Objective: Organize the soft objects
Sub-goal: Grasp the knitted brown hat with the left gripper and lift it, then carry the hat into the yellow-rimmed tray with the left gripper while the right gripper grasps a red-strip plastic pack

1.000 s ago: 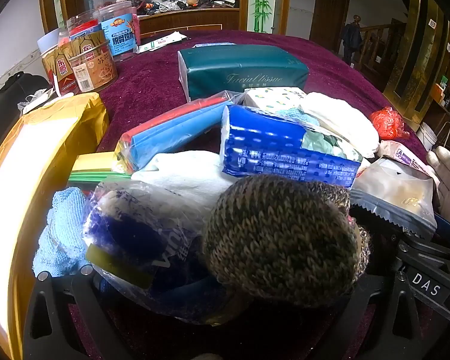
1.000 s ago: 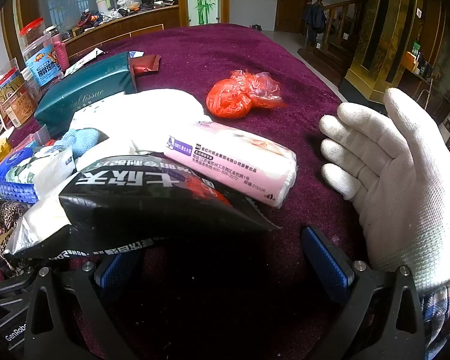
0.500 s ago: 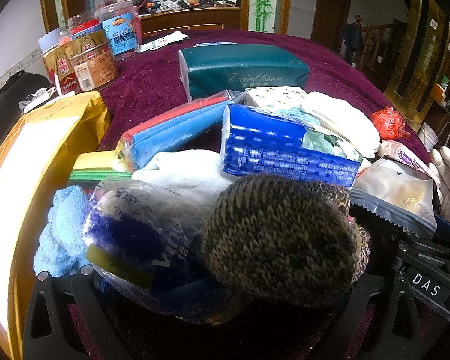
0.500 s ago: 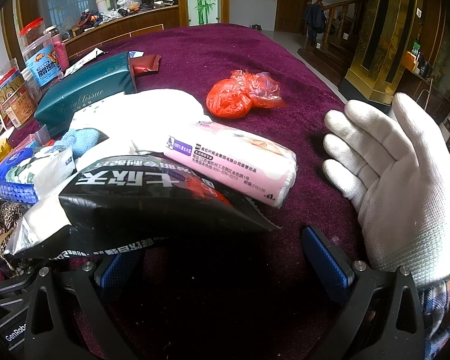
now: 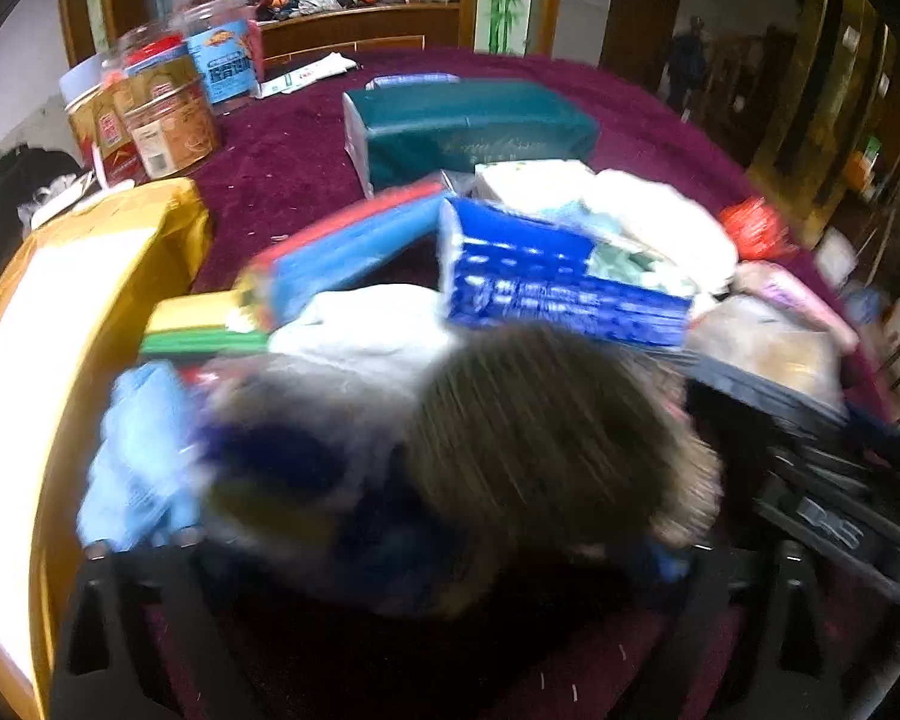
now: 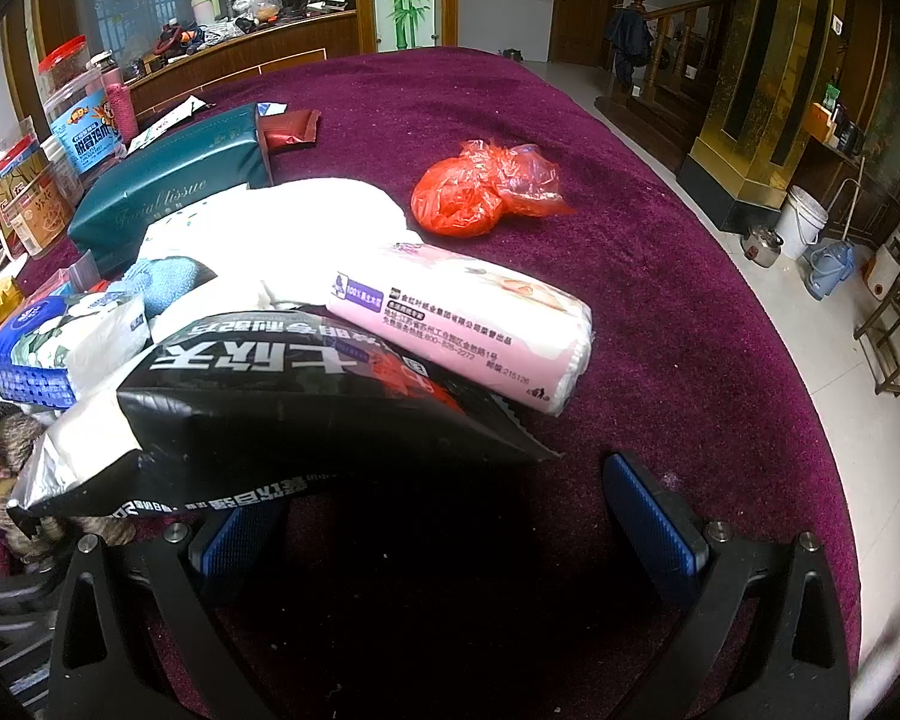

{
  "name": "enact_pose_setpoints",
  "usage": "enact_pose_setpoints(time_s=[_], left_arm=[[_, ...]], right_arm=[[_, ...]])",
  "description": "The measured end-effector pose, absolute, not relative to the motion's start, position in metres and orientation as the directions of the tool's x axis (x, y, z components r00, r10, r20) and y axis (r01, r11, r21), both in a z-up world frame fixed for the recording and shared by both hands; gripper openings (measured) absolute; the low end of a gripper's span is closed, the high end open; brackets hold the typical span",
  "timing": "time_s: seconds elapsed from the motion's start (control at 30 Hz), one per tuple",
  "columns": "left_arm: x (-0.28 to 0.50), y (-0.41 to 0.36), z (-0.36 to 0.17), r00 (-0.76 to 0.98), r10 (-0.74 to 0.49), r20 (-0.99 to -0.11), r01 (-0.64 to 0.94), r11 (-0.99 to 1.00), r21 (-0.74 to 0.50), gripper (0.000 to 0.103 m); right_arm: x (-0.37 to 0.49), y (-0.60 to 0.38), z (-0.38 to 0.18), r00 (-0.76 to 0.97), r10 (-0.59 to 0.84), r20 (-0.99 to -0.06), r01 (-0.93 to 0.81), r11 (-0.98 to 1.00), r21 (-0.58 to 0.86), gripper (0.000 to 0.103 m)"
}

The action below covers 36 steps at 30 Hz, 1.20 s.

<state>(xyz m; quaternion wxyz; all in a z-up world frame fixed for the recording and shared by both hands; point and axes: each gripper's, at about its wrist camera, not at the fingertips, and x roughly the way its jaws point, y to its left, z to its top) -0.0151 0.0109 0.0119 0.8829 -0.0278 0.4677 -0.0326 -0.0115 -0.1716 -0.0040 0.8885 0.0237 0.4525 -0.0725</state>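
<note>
L gripper (image 5: 384, 564): jaws wide, just been closing in; knit hat (image 5: 546, 432) and clear bag w/ blue contents (image 5: 282, 468) between them, contact not readable thru blur, so no grip confirmed. R gripper (image 6: 450, 516): jaws released, nothing between pads; black snack bag (image 6: 306, 408) overhangs at 10 o'clock. Beyond, 12 o'clock: blue tissue pack (image 5: 546, 288), pink tissue roll (image 6: 468, 324), teal tissue pack (image 5: 468, 120), red plastic bag (image 6: 480, 192) apart at 1 o'clock. Judgement: early stage. Pile unsorted on surface (image 6: 690, 300), everything left.

Black tongs (image 6: 444, 516) with ribbed blue pads (image 6: 648, 510) and silver screws.
</note>
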Motion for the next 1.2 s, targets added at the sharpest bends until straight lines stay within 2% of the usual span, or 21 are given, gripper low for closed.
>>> enact_pose_setpoints(time_s=[0.07, 0.13, 0.2, 0.27, 0.4, 0.53, 0.73, 0.87, 0.93, 1.07, 1.13, 1.2], left_arm=[[-0.034, 0.023, 0.027, 0.592, -0.145, -0.793, 0.061, 0.989, -0.135, 0.09], [-0.057, 0.036, 0.045, 0.644, -0.142, -0.752, 0.069, 0.989, -0.128, 0.09], [-0.081, 0.059, 0.064, 0.695, -0.126, -0.708, 0.049, 0.991, -0.128, 0.092], [-0.097, 0.079, 0.076, 0.724, -0.108, -0.681, 0.024, 0.991, -0.131, 0.103], [-0.123, 0.111, 0.088, 0.759, -0.055, -0.649, -0.009, 0.995, -0.095, 0.103], [-0.13, 0.104, 0.081, 0.741, -0.083, -0.667, 0.057, 0.997, -0.061, 0.103], [-0.111, 0.066, 0.066, 0.664, -0.227, -0.713, 0.152, 0.974, -0.169, 0.102], [-0.094, 0.03, 0.065, 0.661, -0.196, -0.724, 0.2, 0.976, -0.082, 0.102], [-0.084, 0.012, 0.066, 0.67, -0.184, -0.72, 0.231, 0.972, -0.033, 0.102], [-0.057, -0.016, 0.06, 0.656, -0.198, -0.728, 0.303, 0.953, 0.014, 0.089], [-0.044, -0.026, 0.053, 0.653, -0.178, -0.736, 0.315, 0.948, 0.05, 0.087], [-0.03, -0.035, 0.041, 0.638, -0.14, -0.757, 0.323, 0.941, 0.098, 0.077]], right_arm=[[-0.012, -0.171, -0.004, 0.58, -0.108, -0.807, 0.151, 0.988, -0.024, 0.103], [-0.011, -0.171, -0.004, 0.58, -0.108, -0.807, 0.15, 0.988, -0.024, 0.103], [-0.011, -0.171, -0.004, 0.58, -0.108, -0.807, 0.151, 0.988, -0.024, 0.103], [-0.011, -0.171, -0.004, 0.58, -0.108, -0.807, 0.151, 0.988, -0.024, 0.103], [-0.011, -0.17, -0.005, 0.58, -0.109, -0.807, 0.151, 0.988, -0.025, 0.103], [-0.013, -0.174, -0.004, 0.584, -0.085, -0.808, 0.125, 0.992, -0.013, 0.103], [-0.015, -0.172, -0.003, 0.52, -0.024, -0.854, 0.01, 1.0, -0.022, 0.103], [-0.025, -0.178, -0.002, 0.562, 0.027, -0.826, -0.027, 1.0, 0.015, 0.103], [-0.032, -0.194, 0.004, 0.589, 0.115, -0.8, -0.023, 0.992, 0.126, 0.103], [-0.046, -0.243, 0.007, 0.662, 0.231, -0.713, 0.073, 0.927, 0.369, 0.103], [-0.05, -0.252, 0.007, 0.676, 0.237, -0.698, 0.094, 0.912, 0.4, 0.103], [-0.051, -0.252, 0.007, 0.678, 0.224, -0.7, 0.101, 0.915, 0.391, 0.103]])
